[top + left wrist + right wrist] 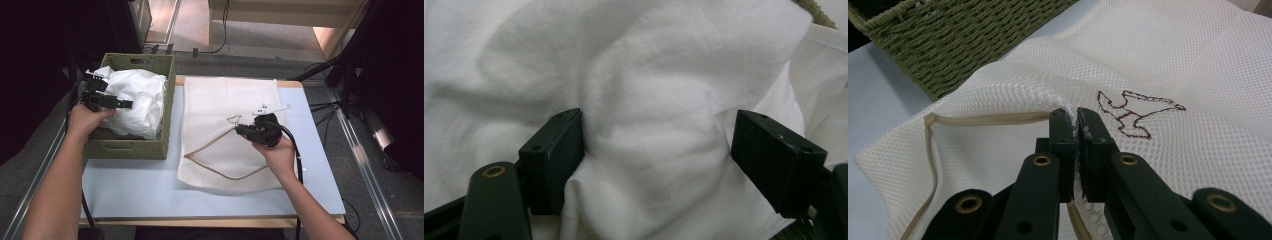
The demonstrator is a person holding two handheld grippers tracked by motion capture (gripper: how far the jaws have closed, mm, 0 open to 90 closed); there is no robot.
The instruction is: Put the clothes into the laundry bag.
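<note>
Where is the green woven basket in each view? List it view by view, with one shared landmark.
High view: green woven basket at left on the table, by the mesh bag.
Left gripper view: a sliver of weave in the top right corner.
Right gripper view: upper left, behind the mesh bag.
Shared landmark: mesh bag, high and right gripper views.
</note>
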